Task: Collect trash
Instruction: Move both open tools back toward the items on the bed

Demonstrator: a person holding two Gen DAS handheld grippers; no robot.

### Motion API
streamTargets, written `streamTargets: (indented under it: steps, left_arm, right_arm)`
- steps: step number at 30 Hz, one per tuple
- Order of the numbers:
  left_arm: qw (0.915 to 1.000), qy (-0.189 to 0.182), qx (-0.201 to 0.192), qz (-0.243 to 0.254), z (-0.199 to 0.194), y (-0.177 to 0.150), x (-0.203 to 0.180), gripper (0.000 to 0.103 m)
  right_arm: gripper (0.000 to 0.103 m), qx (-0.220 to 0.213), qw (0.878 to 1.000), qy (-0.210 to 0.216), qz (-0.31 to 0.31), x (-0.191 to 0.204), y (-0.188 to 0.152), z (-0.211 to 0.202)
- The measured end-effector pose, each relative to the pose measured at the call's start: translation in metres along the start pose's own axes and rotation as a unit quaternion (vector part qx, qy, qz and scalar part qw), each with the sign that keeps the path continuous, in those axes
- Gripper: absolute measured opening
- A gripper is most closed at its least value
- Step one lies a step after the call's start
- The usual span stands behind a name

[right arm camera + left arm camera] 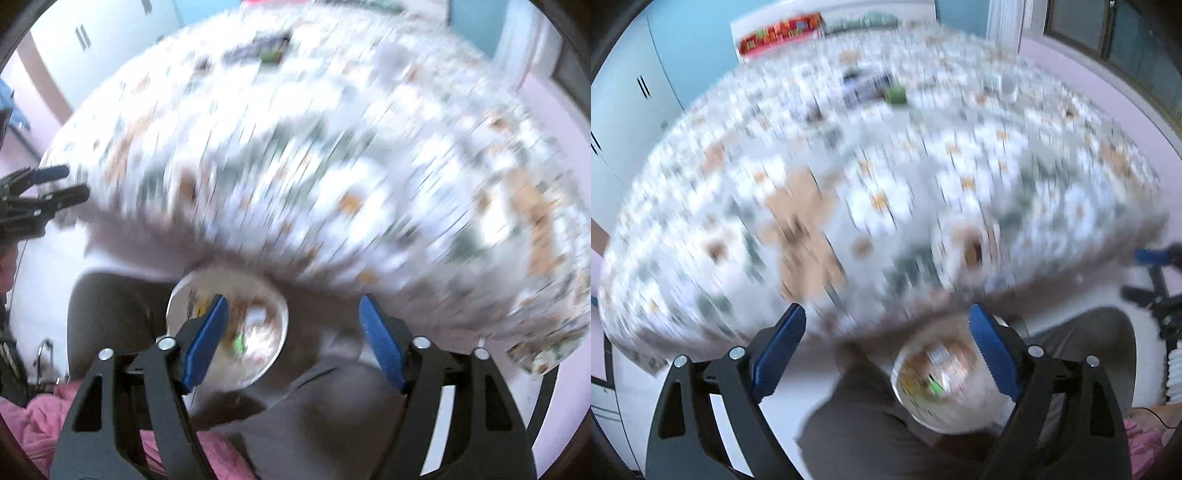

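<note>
1. Blue-padded fingers on my left gripper (886, 347) stand wide apart with nothing between them, hanging just past the near edge of the table (1052, 266).
2. My right gripper (293, 339) is spread the same way, empty, also at the table's near edge.
3. Both views are heavily smeared, so fine detail is lost.
4. Below the table edge sits a white round bin (960, 417), and inside it I see mixed trash (934, 373), wrappers in brown, white and a green scrap; I cannot tell the pieces apart.
5. That bin (177, 295) lies by the person's grey-trousered legs (864, 424), under my left finger in the right view.
6. Far across the daisy-print tablecloth (879, 199) lie a small green item (895, 95) and a dark packet (866, 83), close together.
7. From the right view, my left gripper (51, 184) shows at the left.
</note>
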State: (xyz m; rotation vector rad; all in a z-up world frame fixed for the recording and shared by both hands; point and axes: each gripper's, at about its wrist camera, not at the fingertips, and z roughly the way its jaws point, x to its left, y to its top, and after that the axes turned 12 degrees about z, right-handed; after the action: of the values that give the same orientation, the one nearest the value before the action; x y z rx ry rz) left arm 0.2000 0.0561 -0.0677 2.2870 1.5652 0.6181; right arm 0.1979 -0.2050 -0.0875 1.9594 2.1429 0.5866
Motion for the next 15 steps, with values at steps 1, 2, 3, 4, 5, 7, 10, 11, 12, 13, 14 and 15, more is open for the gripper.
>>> streamTargets:
  steps: [1,2,3,4,5,7,10,11,12,13,14,15]
  left_arm:
    - [1.0,0.008,-0.006,0.001,-0.007,0.007,0.004,0.092]
    - [0.9998,0.015,-0.015,0.004,-0.013,0.016,0.008,0.092]
    - [0.9995,0.019,-0.022,0.007,-0.018,0.024,0.011,0.093]
    - [0.9993,0.022,-0.026,0.01,-0.02,0.03,0.015,0.093]
    - [0.999,0.028,-0.032,0.016,-0.023,0.039,0.018,0.093]
    - [0.9979,0.041,-0.039,0.032,-0.028,0.052,0.02,0.093]
    - [0.9943,0.072,-0.052,0.06,-0.032,0.078,0.022,0.093]
    - [0.9934,0.074,-0.057,0.066,-0.032,0.085,0.024,0.093]
    - [0.993,0.074,-0.06,0.071,-0.033,0.091,0.025,0.093]
    - [0.9926,0.071,-0.064,0.075,-0.033,0.098,0.027,0.093]
    - [0.9925,0.068,-0.067,0.077,-0.033,0.104,0.029,0.093]
    - [0.9925,0.062,-0.07,0.079,-0.032,0.112,0.031,0.093]
  right_arm:
    - [0.076,-0.024,1.0,-0.005,0.006,-0.004,0.012,-0.015]
    - [0.076,-0.034,0.999,-0.005,0.008,-0.008,0.019,-0.022]
    - [0.077,-0.046,0.999,-0.006,0.011,-0.011,0.027,-0.03]
    - [0.077,-0.059,0.998,-0.006,0.014,-0.013,0.037,-0.04]
    - [0.078,-0.071,0.997,-0.006,0.015,-0.016,0.046,-0.048]
    - [0.079,-0.094,0.995,-0.012,0.018,-0.02,0.063,-0.062]
    - [0.079,-0.124,0.992,-0.017,0.015,-0.021,0.09,-0.077]
    - [0.079,-0.131,0.991,-0.018,0.015,-0.021,0.099,-0.081]
    - [0.079,-0.137,0.99,-0.018,0.015,-0.022,0.108,-0.081]
    - [0.079,-0.14,0.99,-0.018,0.016,-0.023,0.114,-0.081]
    - [0.079,-0.145,0.989,-0.018,0.016,-0.024,0.124,-0.082]
    - [0.079,-0.147,0.989,-0.018,0.015,-0.024,0.128,-0.084]
